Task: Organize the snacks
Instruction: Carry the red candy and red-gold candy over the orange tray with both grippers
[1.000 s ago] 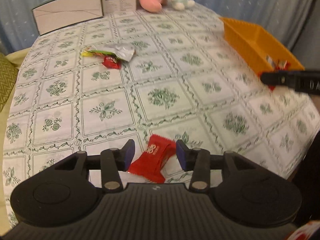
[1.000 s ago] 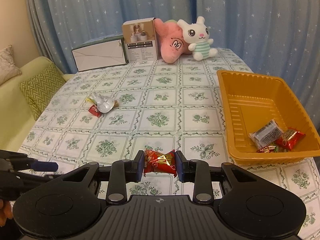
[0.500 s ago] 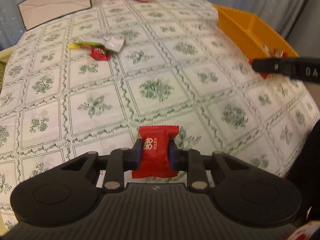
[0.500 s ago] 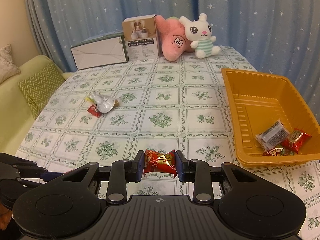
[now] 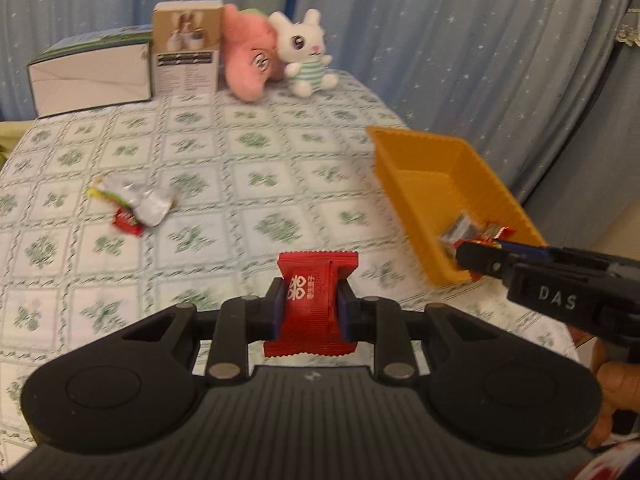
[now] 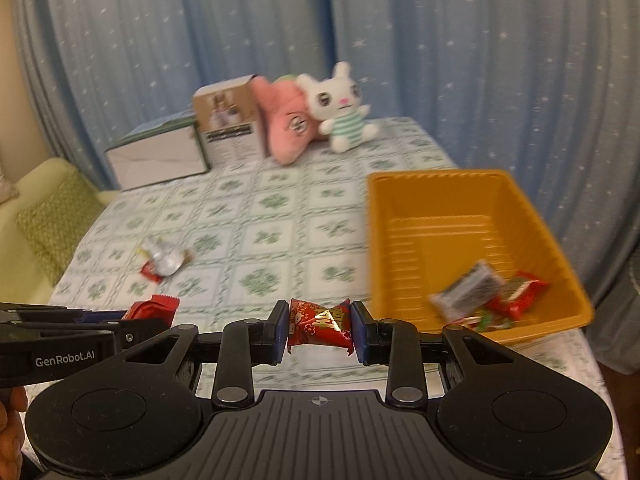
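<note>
both pairs of fingers are closed on a wrapped sweet. the left gripper (image 5: 311,307) pinches a plain red packet (image 5: 311,304) across its middle, clear of the bench (image 5: 248,168); the right gripper (image 6: 319,329) clamps a red-and-gold packet (image 6: 319,323) by its two crimped ends, near the orange tray (image 6: 378,240).

these packets look light and soft, judging by the way the film bows between the pads. the wrapping seems slick, so a hold across the filled middle looks safer than one on a thin frilled edge, which might slide out. nothing here appears fragile, though a hard squeeze could crush what is inside.

count: two held packets, one per gripper. the tray holds a small pile (image 6: 486,294), at least three wrappers, blurred, so the exact number is unclear. out on the bench lies a cluster (image 5: 134,206) of a silver wrapper and a small red one touching it, with a yellow-green bit at its far end. at the back stand two boxes and two plush toys.
</note>
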A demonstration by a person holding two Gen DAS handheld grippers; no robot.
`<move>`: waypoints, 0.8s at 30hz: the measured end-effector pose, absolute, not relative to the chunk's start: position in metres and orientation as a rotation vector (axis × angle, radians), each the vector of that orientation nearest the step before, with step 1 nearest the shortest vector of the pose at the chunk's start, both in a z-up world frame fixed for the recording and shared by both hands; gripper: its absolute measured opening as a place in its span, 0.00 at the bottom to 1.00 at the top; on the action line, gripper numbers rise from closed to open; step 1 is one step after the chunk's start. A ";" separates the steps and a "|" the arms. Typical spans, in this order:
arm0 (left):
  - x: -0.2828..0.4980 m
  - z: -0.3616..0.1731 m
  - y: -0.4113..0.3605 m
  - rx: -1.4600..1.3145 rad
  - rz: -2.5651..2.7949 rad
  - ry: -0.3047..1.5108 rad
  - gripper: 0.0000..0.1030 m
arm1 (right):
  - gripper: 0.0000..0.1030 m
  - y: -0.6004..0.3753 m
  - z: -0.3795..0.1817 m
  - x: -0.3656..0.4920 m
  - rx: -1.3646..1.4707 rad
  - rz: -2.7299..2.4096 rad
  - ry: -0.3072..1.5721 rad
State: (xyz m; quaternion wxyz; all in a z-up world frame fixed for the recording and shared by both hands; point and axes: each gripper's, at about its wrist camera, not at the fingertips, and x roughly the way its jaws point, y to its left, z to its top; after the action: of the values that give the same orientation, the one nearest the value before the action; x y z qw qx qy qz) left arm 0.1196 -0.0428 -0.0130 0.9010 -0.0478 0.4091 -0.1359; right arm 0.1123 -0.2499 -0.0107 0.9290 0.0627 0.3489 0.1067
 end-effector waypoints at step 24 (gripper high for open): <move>0.150 0.008 -0.170 -0.032 -0.457 0.819 0.23 | 0.32 -0.368 0.002 0.117 0.216 0.042 0.683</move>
State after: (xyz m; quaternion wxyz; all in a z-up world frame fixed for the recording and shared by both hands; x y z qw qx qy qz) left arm 0.1500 -0.1696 0.0082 0.8920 -0.0157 0.3945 -0.2202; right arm 0.1174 -0.3683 0.0023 0.9363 0.1055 0.3344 0.0207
